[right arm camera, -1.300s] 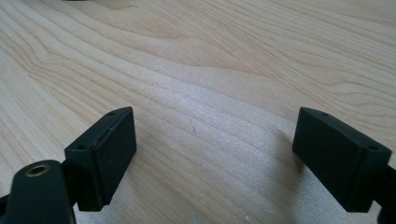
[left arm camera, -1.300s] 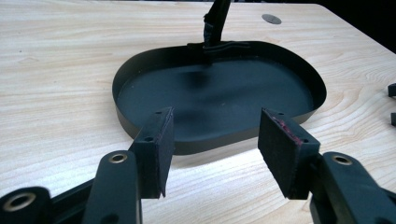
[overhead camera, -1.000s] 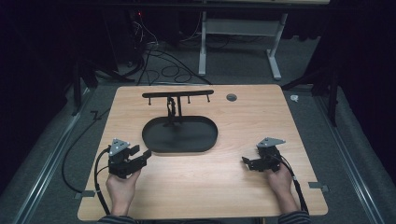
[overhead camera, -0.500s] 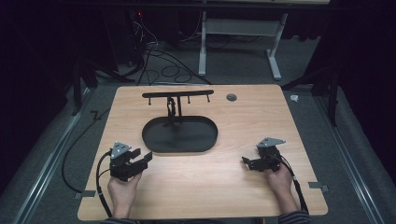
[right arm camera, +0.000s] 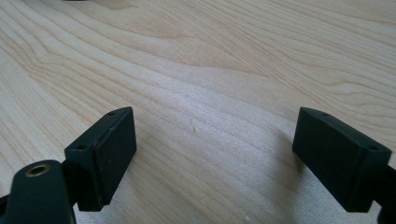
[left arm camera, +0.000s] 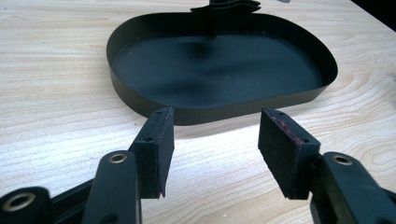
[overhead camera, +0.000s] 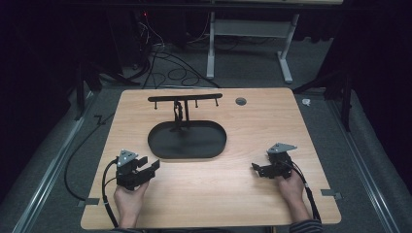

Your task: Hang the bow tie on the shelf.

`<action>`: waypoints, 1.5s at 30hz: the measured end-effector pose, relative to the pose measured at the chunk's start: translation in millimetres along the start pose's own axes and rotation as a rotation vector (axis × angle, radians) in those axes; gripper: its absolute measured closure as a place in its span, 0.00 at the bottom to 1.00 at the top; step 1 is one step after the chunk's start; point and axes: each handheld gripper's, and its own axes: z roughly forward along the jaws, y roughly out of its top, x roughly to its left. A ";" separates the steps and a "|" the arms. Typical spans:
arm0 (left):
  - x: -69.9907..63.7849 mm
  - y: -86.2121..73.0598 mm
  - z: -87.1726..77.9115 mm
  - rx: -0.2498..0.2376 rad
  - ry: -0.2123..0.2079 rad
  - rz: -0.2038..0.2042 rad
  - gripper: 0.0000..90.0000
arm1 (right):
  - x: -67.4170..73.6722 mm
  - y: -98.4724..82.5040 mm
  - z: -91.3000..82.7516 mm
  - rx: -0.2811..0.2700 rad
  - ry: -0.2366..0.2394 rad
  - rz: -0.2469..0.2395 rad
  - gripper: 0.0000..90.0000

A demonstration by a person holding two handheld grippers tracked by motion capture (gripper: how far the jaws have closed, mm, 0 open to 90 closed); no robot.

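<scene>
So we've got the left claw (left arm camera: pixel 212 149) gaping with nothing between its jaws, pointed at the black oval tray (left arm camera: pixel 140 100) just ahead of it on the worktop (overhead camera: pixel 252 189). Our right claw (right arm camera: pixel 215 158) is spread wide too, over bare wood well off to the tray's right.

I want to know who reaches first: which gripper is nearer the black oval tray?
Left. The left gripper sits just off the black oval tray at its near left edge, jaws open toward it; the right gripper rests farther off to the tray's right.
</scene>
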 end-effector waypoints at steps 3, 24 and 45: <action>0.0 -1.3 1.0 0.005 0.005 -0.003 0.51 | -0.1 0.0 0.1 -0.001 0.000 -0.002 0.16; 2.6 -10.5 12.3 0.036 0.018 -0.012 0.51 | -0.1 0.0 0.1 -0.001 0.000 -0.002 0.16; -2.1 -20.7 25.1 0.068 0.029 -0.001 0.51 | 0.0 0.0 0.0 0.000 0.000 0.000 0.16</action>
